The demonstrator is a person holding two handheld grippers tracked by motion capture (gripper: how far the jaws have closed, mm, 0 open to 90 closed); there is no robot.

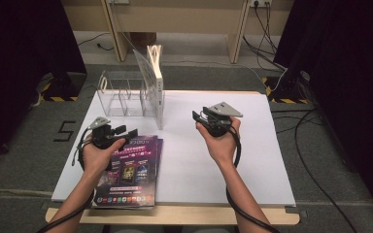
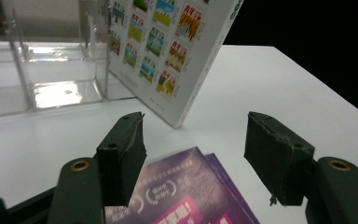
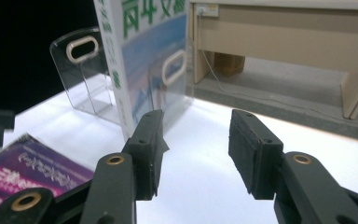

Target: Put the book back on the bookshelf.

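A stack of purple magazines [image 1: 131, 170] lies flat at the table's front left, also seen as purple magazines [image 2: 191, 191] and purple magazines [image 3: 23, 172]. A white book [image 1: 156, 77] stands upright in the right end of a clear acrylic rack [image 1: 121, 94]; its picture-grid cover shows as the book [image 2: 168, 51] and its spine as the book [image 3: 121, 60]. My left gripper [image 1: 126, 131] hovers over the magazines' far edge, jaws open and empty, as the left gripper [image 2: 193, 161]. My right gripper [image 1: 197, 116] is held above the table's middle, open and empty, pointing toward the book, as the right gripper [image 3: 196, 149].
The white table top [image 1: 199, 160] lies bare between and right of the hands. The rack's other slots [image 2: 51, 70] hold nothing. A wooden desk frame [image 1: 175, 19] and cables [image 1: 296, 126] are on the floor beyond the table. Dark curtains flank both sides.
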